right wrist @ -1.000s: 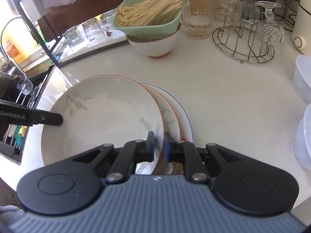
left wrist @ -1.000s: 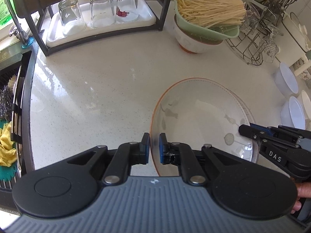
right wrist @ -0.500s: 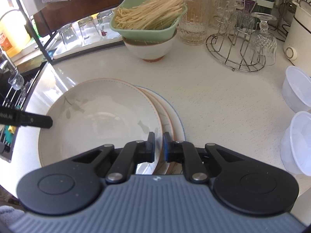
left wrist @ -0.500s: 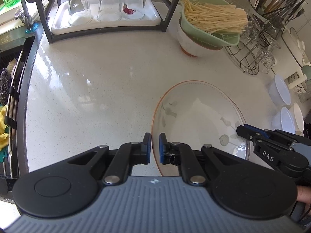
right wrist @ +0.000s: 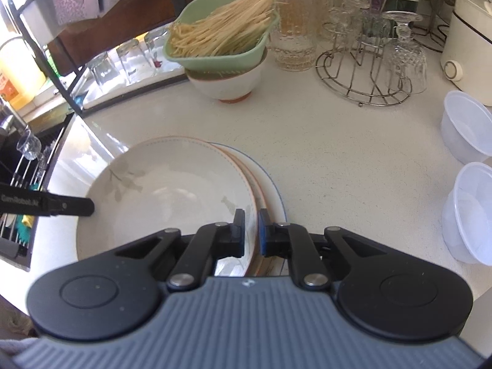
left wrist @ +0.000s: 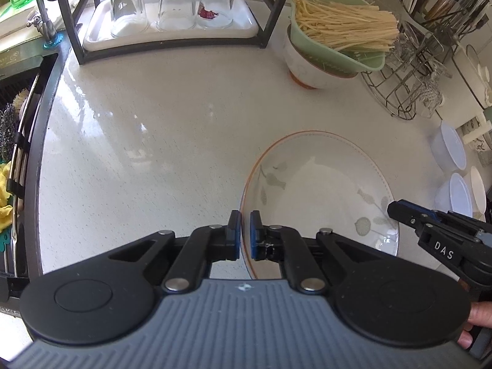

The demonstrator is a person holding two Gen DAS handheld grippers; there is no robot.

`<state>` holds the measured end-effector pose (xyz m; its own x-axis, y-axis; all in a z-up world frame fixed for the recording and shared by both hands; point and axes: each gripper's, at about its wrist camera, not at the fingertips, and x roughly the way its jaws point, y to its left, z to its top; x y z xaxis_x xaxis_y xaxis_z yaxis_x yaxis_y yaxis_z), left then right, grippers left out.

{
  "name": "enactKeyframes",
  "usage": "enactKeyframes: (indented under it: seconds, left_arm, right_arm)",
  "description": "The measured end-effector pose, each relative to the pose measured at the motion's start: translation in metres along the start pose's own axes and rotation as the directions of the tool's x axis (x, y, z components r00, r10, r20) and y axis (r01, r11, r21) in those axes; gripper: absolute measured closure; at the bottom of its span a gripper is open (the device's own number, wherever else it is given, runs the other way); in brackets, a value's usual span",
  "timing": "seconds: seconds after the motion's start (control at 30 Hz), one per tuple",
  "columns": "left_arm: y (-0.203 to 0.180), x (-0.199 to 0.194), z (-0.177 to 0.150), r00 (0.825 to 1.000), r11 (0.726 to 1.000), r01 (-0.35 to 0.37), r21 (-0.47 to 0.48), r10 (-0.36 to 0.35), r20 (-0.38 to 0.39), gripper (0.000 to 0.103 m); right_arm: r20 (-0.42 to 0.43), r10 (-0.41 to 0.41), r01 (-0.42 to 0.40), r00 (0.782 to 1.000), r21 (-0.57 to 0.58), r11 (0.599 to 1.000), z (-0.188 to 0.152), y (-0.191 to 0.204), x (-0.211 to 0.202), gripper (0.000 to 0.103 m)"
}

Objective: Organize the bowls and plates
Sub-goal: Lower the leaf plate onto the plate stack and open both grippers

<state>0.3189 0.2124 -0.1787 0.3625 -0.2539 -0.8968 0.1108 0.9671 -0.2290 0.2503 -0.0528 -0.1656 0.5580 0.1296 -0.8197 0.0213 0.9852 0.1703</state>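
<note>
Speckled white worktop [left wrist: 147,141] fills the left wrist view, with a sink rack along its left edge. At the back a dark shelf frame holds a white tray [left wrist: 172,32] with three upturned glasses [left wrist: 176,3]. To the right, a green dish of dry noodles [left wrist: 341,30] sits on a white bowl [left wrist: 304,67], beside a wire glass rack [left wrist: 409,83]. The left hand-held gripper [left wrist: 245,235] is clamped on the near left rim of the leaf-patterned plate [left wrist: 319,196], a pad on each side of the edge. The right hand-held gripper [left wrist: 399,212] reaches the plate's right rim, with fingers [left wrist: 472,336] of a hand behind it.

From the right wrist view, the same worktop [right wrist: 338,153] carries the leaf-patterned plate [right wrist: 172,196] on top of a stack of plates [right wrist: 270,184], shifted left of them. The right hand-held gripper [right wrist: 252,230] is closed on the top plate's right rim. The left hand-held gripper [right wrist: 89,207] touches its far left rim. Two translucent plastic bowls [right wrist: 467,209] stand well apart on the right.
</note>
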Motion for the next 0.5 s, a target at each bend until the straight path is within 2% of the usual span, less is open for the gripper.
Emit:
enactKeyframes:
  seconds: [0.2,0.43,0.5]
  left_arm:
    - [-0.006,-0.006,-0.002,1.0,1.0,-0.006,-0.024,0.007,0.019,0.095]
    - [-0.016,-0.024,-0.007,0.996,0.997,-0.064,-0.042,0.066,0.061,0.095]
    - [-0.02,-0.031,-0.008,0.995,0.997,-0.055,-0.05,0.059,0.077,0.095]
  right_arm:
    - [0.032,0.024,-0.025,0.999,0.018,1.0,0.002,-0.008,-0.009,0.092]
    - [0.097,0.074,-0.075,0.993,0.005,0.997,0.011,-0.01,-0.032,0.092]
    - [0.114,0.084,-0.085,0.99,0.007,0.996,0.013,-0.013,-0.039,0.092]
